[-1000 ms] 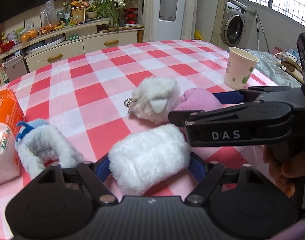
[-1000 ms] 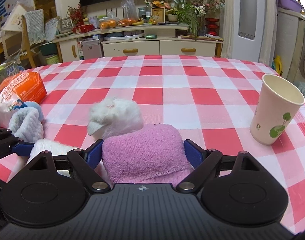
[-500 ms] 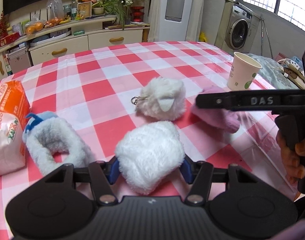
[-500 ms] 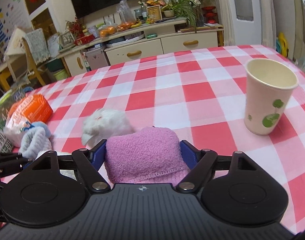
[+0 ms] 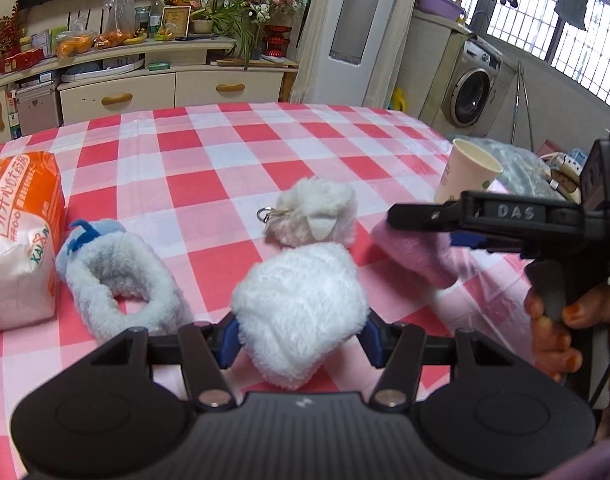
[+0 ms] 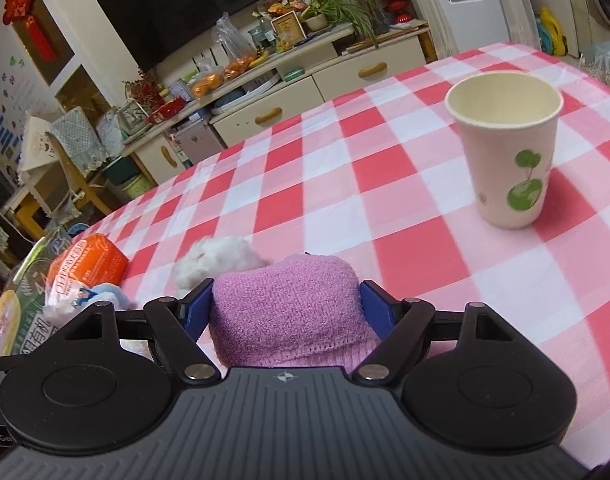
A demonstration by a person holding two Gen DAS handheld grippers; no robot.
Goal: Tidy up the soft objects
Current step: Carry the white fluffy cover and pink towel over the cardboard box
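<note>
My left gripper (image 5: pixel 301 340) is shut on a white fluffy roll (image 5: pixel 301 308), its blue pads pressing both sides, just above the checked tablecloth (image 5: pixel 209 184). My right gripper (image 6: pixel 285 308) is shut on a pink knitted cloth (image 6: pixel 289 312). The left wrist view shows it from the side at the right, with a hand on the handle and the pink cloth (image 5: pixel 417 256) hanging from it. Between the two lies a white plush keychain toy (image 5: pixel 317 212) (image 6: pixel 217 254). A pale blue fluffy ring (image 5: pixel 121 284) rests at the left.
A paper cup (image 6: pixel 509 152) (image 5: pixel 465 172) stands upright to the right of the pink cloth. An orange and white packet (image 5: pixel 21 224) (image 6: pixel 87 264) lies at the table's left edge, with a green packet (image 6: pixel 21 312) beside it. Cabinets stand beyond the table's far side.
The left jaws closed in on the white roll and raised it slightly. The right gripper rolled and shifted sideways with the pink cloth, which now hangs clear of the plush toy.
</note>
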